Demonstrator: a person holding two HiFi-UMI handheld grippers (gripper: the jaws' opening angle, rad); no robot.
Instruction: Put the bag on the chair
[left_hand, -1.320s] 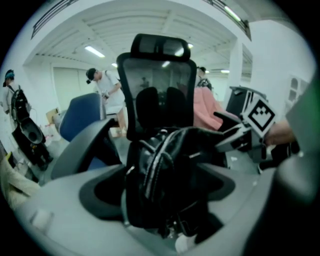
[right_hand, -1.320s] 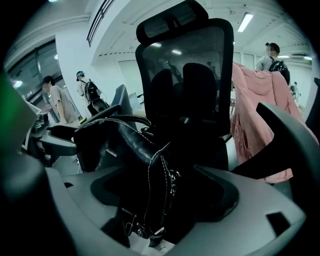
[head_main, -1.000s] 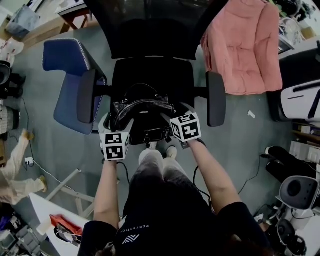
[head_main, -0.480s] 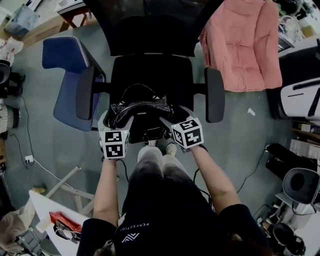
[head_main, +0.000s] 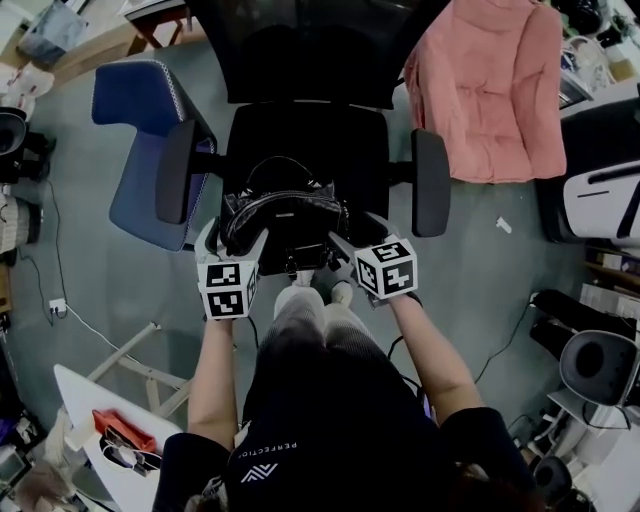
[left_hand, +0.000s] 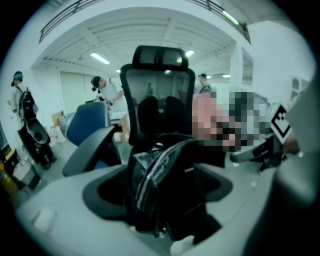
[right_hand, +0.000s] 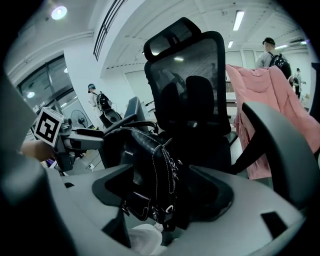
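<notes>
A black leather bag (head_main: 285, 212) with a looped handle hangs between my two grippers, over the front edge of the black office chair's seat (head_main: 305, 135). My left gripper (head_main: 236, 242) is shut on the bag's left end and my right gripper (head_main: 350, 238) on its right end. In the left gripper view the bag (left_hand: 162, 180) fills the gap between the jaws, zip side up, with the chair's mesh back (left_hand: 157, 100) behind it. The right gripper view shows the bag (right_hand: 145, 170) hanging between the jaws, its stitched side and small buckle toward the camera.
The chair's armrests (head_main: 173, 185) (head_main: 430, 180) flank the bag. A blue chair (head_main: 140, 150) stands to the left and a pink jacket (head_main: 495, 90) is draped over something on the right. A white table (head_main: 100, 440) sits at lower left. My shoes (head_main: 300, 298) are under the bag.
Both grippers and the bag have edged slightly toward the seat. The right gripper's marker cube has tilted a little outward. A person at the left edge has gone from view.
</notes>
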